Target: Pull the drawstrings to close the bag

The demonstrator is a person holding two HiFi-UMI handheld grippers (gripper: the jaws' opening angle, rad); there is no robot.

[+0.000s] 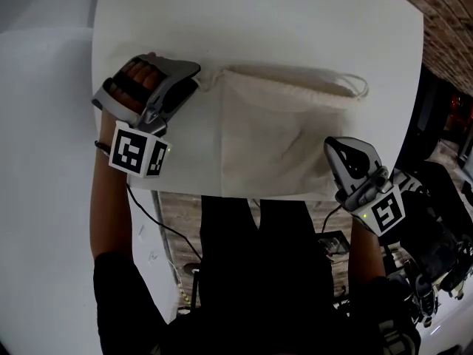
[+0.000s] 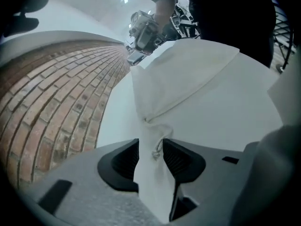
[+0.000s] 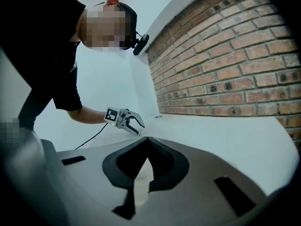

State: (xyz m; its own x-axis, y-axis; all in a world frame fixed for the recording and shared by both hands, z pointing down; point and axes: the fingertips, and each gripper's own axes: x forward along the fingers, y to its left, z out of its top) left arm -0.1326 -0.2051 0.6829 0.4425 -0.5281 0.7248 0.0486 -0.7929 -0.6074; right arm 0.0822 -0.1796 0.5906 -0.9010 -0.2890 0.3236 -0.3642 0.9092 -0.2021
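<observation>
On the white table, the cream drawstring bag lies flat, its long side running left to right and its lower edge at the near edge of the table. A loop of drawstring lies loose at the far right corner of the bag.

The left hand-held gripper is at the left end of the bag. In the left gripper view its jaws are clamped on the gathered cloth, with a knotted cord end between the pads.

The right hand-held gripper is at the near right corner of the bag. In the right gripper view its jaw tips meet, and a sliver of cloth is pinched between them.

A brick wall stands beyond the table.
</observation>
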